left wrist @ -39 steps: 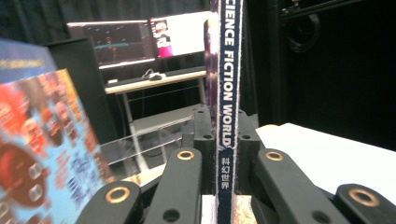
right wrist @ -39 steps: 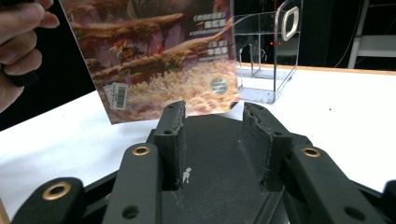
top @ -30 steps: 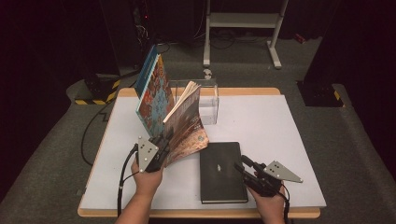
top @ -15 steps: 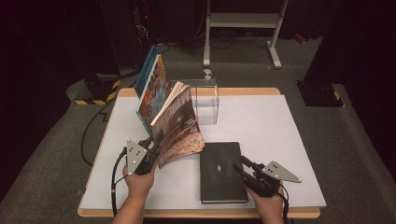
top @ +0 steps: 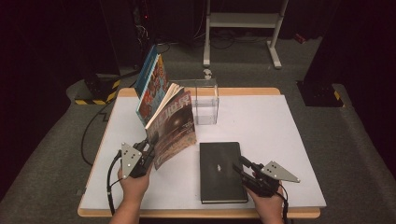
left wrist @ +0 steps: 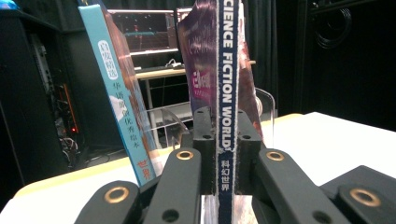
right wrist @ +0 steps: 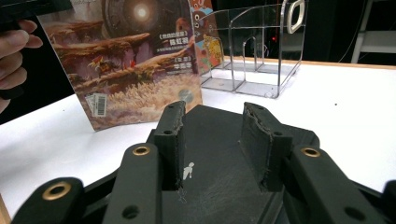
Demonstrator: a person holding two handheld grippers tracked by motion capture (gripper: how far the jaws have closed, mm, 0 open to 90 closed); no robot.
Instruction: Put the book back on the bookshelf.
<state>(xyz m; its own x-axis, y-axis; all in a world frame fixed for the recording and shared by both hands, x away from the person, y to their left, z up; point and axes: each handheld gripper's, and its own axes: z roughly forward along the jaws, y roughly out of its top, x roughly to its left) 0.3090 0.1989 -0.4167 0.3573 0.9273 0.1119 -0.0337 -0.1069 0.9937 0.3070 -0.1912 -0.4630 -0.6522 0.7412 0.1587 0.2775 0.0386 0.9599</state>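
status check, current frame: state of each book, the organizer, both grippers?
Science fiction magazine: upright, spine clamped.
Teal-spined book: standing, leaning against the organizer.
Black book: flat, closed.
Clear organizer: upright.
Left gripper: shut on magazine.
Right gripper: open over the black book.

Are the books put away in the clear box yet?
Looks partly done. One blue book already leans at the clear rack. The left gripper is clamped on the magazine's spine, holding it upright. The black notebook lies flat under the open right gripper, apparently left to do.
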